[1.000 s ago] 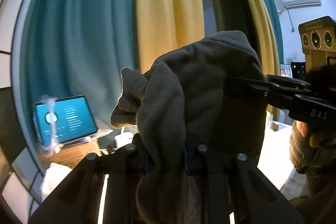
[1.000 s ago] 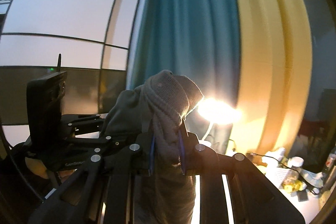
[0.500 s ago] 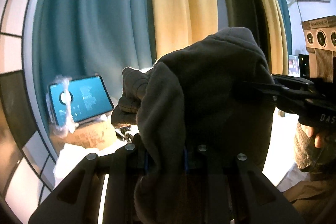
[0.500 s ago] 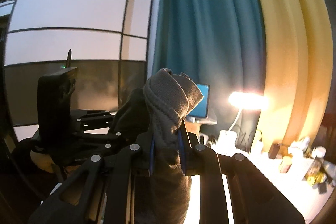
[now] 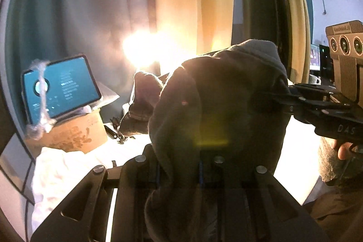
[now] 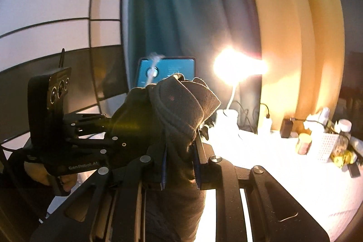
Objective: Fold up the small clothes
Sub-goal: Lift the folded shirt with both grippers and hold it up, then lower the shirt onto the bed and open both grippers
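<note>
A small grey knitted garment [image 5: 217, 110] is held in the air between both grippers. My left gripper [image 5: 179, 171] is shut on one edge of it; the cloth bunches up over the fingers and hangs below. My right gripper [image 6: 180, 160] is shut on the other edge, with a ribbed cuff [image 6: 181, 103] folded above the fingers. In the left wrist view the right gripper [image 5: 281, 96] enters from the right, clamped on the cloth. In the right wrist view the left gripper [image 6: 109, 130] enters from the left. Most of the garment's shape is hidden in backlight.
A white-covered table [image 6: 272, 165] lies below. On it are a lit lamp [image 6: 236, 65], a tablet [image 5: 59, 87] on a cardboard box [image 5: 70, 135], white crumpled cloth [image 5: 61, 171], jars and a white basket [image 6: 326, 146]. Teal and yellow curtains hang behind.
Both grippers have tilted downward with the garment still held, so the table, lamp and tablet have risen into view. Both grips are unchanged.
</note>
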### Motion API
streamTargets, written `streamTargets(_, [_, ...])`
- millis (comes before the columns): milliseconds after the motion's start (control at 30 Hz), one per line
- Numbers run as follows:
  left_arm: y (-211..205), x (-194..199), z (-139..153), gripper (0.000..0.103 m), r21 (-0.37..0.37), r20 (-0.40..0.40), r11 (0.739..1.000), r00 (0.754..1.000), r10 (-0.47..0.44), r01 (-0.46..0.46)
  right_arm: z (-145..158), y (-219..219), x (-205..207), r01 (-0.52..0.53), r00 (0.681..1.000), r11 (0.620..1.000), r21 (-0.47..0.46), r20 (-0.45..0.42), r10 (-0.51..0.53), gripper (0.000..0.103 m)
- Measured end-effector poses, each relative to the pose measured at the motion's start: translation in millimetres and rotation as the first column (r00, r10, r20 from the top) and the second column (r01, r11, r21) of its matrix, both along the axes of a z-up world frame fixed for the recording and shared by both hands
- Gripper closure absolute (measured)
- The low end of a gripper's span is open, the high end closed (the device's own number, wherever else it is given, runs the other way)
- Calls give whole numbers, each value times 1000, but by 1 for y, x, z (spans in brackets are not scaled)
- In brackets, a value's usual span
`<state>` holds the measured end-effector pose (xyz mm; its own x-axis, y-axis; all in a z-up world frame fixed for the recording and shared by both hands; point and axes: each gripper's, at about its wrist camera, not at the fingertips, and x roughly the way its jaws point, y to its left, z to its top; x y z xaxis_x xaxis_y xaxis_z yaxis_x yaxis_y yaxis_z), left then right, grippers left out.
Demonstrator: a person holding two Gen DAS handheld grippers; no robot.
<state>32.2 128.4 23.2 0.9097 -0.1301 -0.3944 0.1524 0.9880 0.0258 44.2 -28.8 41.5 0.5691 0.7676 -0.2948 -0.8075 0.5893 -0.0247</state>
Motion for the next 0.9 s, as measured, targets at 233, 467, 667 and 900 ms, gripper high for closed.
streamTargets(233, [7, 25, -13, 82, -11, -60, 1000, 998, -15, 14, -16, 10, 34, 21, 997, 1000, -11, -68, -21, 83])
streamTargets(467, [16, 46, -31, 82, -23, -126, 1000, 992, 2, -5, -35, 30, 73, 19, 991, 999, -46, -131, -24, 83])
streamTargets(667, [27, 69, -52, 82, -35, -199, 999, 980, 15, -22, -55, 47, 108, 12, 979, 998, -63, -202, -24, 83])
streamTargets(900, [41, 90, -76, 82, -39, -275, 998, 961, 32, -45, -82, 66, 146, 4, 958, 996, -88, -286, -29, 83])
